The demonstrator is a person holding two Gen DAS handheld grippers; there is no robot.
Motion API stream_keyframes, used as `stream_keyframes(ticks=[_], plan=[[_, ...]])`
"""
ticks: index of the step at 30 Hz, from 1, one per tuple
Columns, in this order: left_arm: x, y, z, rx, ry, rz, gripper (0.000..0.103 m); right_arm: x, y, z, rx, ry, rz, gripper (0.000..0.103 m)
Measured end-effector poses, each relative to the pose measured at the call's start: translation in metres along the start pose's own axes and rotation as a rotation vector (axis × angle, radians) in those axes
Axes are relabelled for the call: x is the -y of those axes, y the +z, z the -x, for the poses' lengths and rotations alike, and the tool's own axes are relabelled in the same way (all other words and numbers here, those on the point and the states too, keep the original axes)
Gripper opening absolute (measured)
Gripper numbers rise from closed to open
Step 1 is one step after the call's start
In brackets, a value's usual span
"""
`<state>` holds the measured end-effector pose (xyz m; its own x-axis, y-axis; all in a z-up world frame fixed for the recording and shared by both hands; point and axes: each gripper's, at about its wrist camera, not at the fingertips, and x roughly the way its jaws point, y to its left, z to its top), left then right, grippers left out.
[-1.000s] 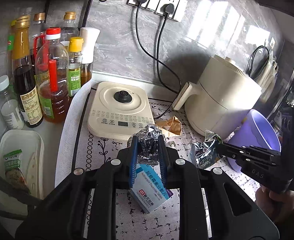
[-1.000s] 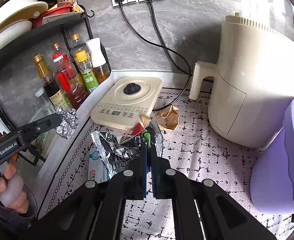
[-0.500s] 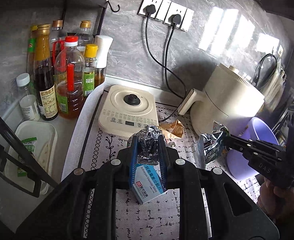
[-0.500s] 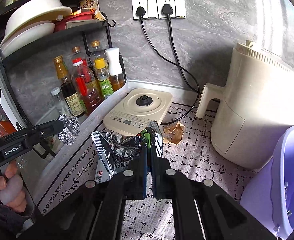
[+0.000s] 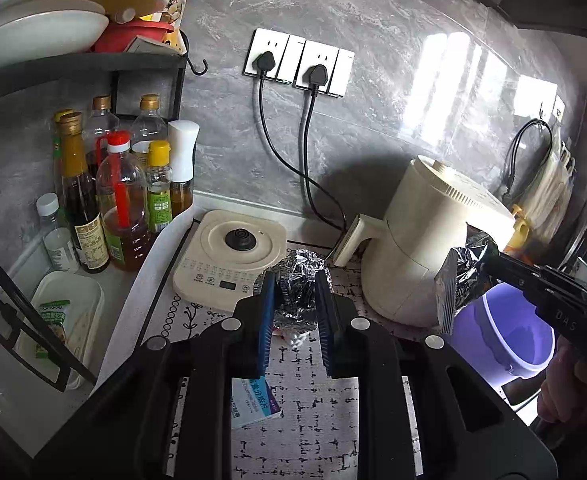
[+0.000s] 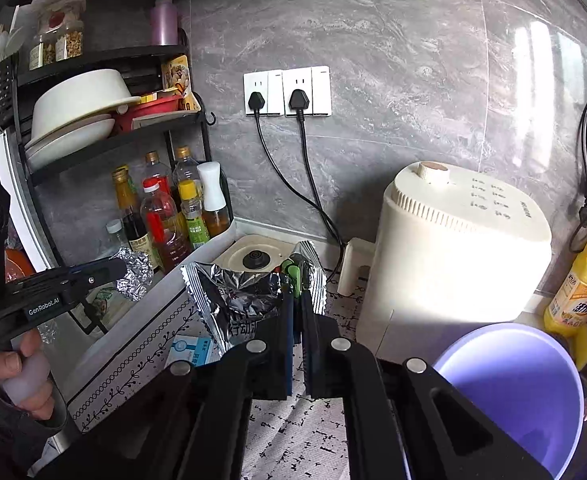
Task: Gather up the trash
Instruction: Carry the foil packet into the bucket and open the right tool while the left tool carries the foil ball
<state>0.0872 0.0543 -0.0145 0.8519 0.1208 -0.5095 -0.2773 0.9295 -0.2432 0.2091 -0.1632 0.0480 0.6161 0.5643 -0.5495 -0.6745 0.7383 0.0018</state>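
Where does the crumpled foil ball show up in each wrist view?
Left wrist: foil ball at centre, clamped in the left gripper.
Right wrist: foil ball at left, at that gripper's tip.
Shared landmark: cream appliance base beneath the wall sockets.

Home kitchen counter: sauce bottles (image 5: 121,204), air fryer (image 6: 453,248), stacked bowls (image 6: 77,108).

Both tools are matt black plastic. The left gripper (image 5: 295,300), low in the left wrist frame, has two broad arms with round silver screw heads and blue ribbed pads (image 5: 267,312). At the lower left of the right wrist frame its side reads "GenRobot.AI" in white, above a pale translucent grip. The right gripper (image 6: 297,320) matches, its body lettered "DAS".
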Motion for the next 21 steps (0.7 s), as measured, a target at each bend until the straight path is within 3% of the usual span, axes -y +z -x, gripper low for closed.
stream_keyframes(ticks=[10, 21], plan=[[0.079, -0.002, -0.014, -0.010, -0.094, -0.068, 0.020, 0.080, -0.008, 0.049, 0.060, -0.099, -0.096, 0.005], [0.159, -0.004, -0.033, -0.020, -0.198, -0.143, 0.020, 0.162, -0.038, 0.077, 0.043, -0.211, -0.223, 0.008]])
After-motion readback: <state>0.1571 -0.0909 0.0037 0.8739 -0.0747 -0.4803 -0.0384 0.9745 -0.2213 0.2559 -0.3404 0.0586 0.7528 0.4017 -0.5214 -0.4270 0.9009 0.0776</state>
